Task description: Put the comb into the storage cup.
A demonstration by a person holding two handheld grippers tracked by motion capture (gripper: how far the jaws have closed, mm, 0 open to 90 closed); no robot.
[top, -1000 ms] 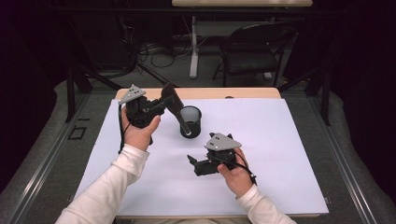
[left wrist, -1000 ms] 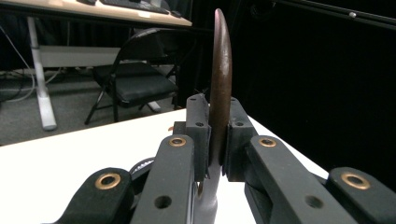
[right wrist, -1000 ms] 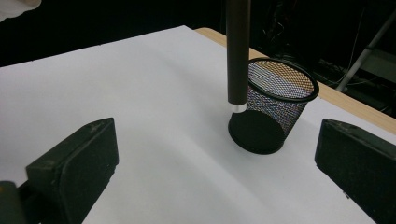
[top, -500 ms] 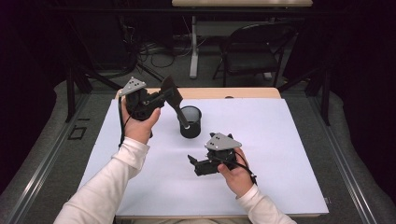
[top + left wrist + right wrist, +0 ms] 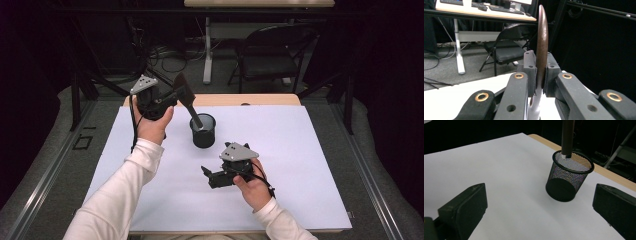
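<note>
left hand-held gripper (image 5: 176,95): clamped on brown-handled tool (image 5: 192,111), tilted so its tip enters mesh cup (image 5: 203,131) below-right | right hand-held gripper (image 5: 210,176): jaws wide, empty, resting on bench (image 5: 300,150), cup ahead

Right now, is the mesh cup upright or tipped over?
Upright. The mesh cup stands on its solid base with its round rim facing up, and the tool held by the left gripper dips into its mouth.

You work under even overhead light: the white table cover (image 5: 300,150) glows bright without glare, the room beyond sinks into darkness, and your gripper views show soft, blurred jaws up close.
</note>
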